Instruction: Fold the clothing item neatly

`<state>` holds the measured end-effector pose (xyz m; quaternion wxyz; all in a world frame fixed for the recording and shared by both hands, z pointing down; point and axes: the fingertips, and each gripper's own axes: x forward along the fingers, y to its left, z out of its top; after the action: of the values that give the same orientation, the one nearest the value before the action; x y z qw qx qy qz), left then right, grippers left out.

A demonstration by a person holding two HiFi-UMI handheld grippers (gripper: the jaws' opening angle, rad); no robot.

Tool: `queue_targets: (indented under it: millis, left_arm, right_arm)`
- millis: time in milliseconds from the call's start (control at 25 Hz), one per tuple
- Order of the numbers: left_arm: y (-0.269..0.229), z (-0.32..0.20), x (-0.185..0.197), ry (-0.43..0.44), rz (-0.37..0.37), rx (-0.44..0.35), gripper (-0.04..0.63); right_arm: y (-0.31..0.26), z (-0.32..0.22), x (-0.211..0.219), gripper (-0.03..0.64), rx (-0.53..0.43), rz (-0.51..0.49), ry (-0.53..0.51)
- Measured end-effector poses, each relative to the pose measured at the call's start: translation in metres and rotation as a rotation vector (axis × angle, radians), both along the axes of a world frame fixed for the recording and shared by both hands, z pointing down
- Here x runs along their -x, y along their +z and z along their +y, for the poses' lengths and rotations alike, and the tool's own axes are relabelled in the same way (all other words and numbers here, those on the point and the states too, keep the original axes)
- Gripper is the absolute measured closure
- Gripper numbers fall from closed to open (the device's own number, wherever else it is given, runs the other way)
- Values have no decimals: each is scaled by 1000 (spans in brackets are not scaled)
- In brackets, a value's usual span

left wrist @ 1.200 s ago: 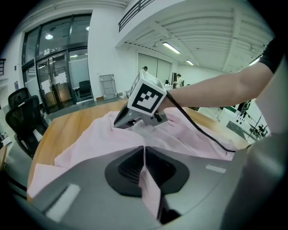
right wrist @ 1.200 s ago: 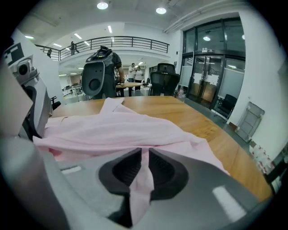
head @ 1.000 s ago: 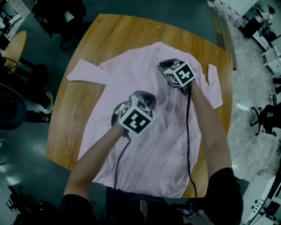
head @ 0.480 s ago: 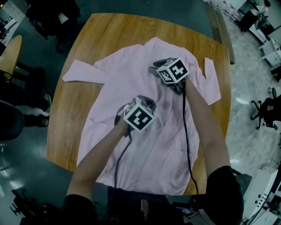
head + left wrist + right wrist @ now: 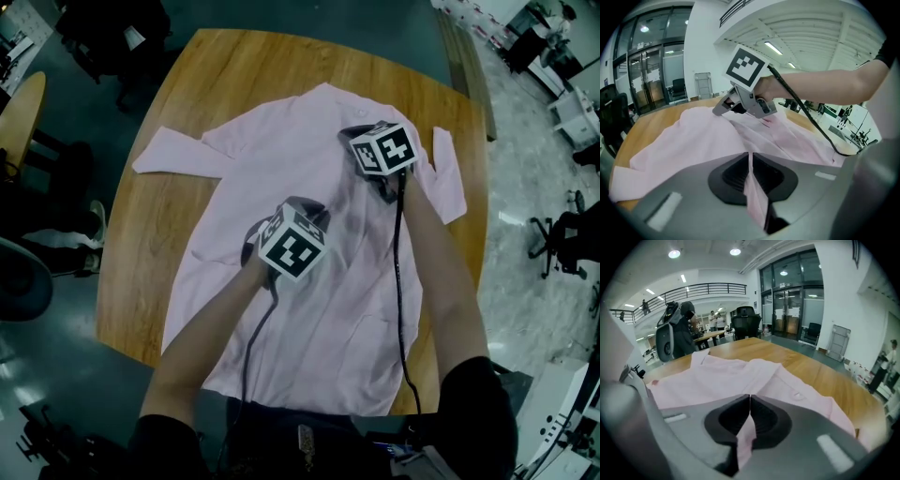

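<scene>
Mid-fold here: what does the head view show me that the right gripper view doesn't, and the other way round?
Only the head view: the shirt in full outline with sleeves spread, and the left gripper over its middle. Only the right gripper view: the jaws of the right gripper, which have just closed and now pinch a fold of the fabric between them. Both: the pink shirt lying on the wooden table.

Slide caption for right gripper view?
Right gripper, jaws just closed, pinching a fold of the pink shirt on the wooden table.
</scene>
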<state>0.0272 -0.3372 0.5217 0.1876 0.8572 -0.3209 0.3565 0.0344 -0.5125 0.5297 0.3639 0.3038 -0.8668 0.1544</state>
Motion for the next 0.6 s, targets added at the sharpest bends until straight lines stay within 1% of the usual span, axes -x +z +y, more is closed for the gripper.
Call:
queue_targets:
  millis: [80, 240, 280, 360, 440, 520, 600]
  left_arm:
    - [-4, -1, -5, -7, 17, -8, 557]
    - [-13, 4, -12, 4, 42, -16, 529]
    - [-17, 2, -8, -5, 44, -27, 529]
    - [-24, -2, 8, -35, 37, -43, 529]
    - [-26, -1, 25, -49, 22, -35, 529]
    - [-24, 6, 35, -31, 0, -7, 529]
    - [-18, 16, 36, -4, -24, 16, 529]
  right_arm:
    - [2, -9, -6, 606, -44, 15, 42]
    - [18, -16, -4, 595, -113, 109, 8]
    - [15, -18, -4, 586, -122, 108, 6]
    - [2, -19, -8, 557, -129, 66, 20]
    - [-14, -16, -17, 549, -132, 31, 27]
    - [-33, -10, -30, 548, -143, 17, 28]
    - [-47, 2, -43, 548, -141, -5, 23]
